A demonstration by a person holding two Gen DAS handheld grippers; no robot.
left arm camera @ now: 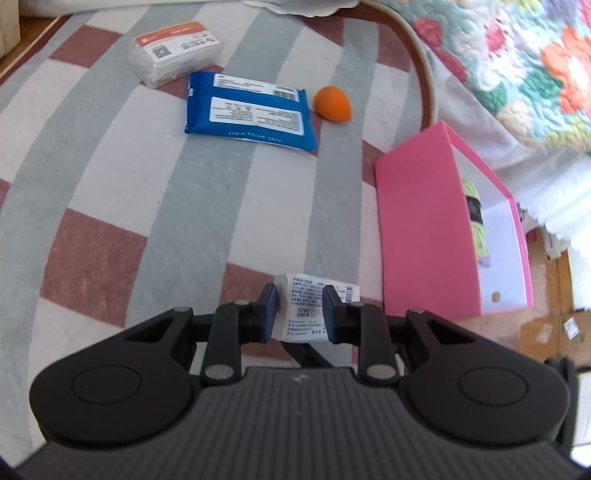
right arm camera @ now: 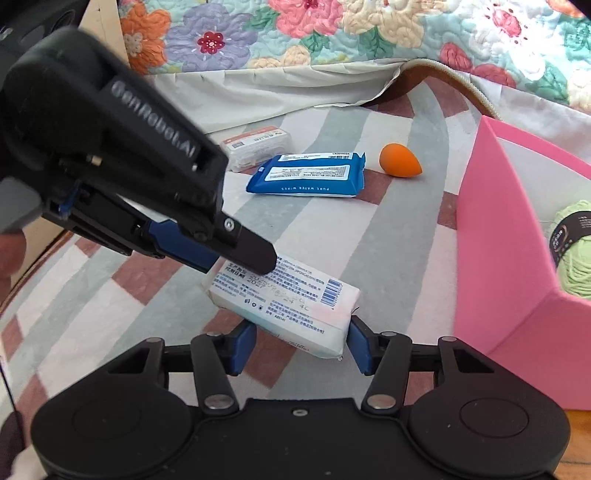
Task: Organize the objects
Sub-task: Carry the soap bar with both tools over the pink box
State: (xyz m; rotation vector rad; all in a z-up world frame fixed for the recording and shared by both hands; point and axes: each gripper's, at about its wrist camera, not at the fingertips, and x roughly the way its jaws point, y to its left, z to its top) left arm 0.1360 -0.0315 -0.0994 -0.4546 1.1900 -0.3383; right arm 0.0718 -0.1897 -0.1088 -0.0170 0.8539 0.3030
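Checked blanket in grey, white and dusty-red squares covers surface, brown trim with cream piping along curved edge. Beyond it, floral quilt: orange, purple, pink, cream flowers on teal ground, quilted stitching. Pale sheet with scalloped border hangs below quilt. Wooden floor at lower right of left view, flattened cardboard lying on it. Cream panel at upper left of right view. Bright daylight, soft shadows.
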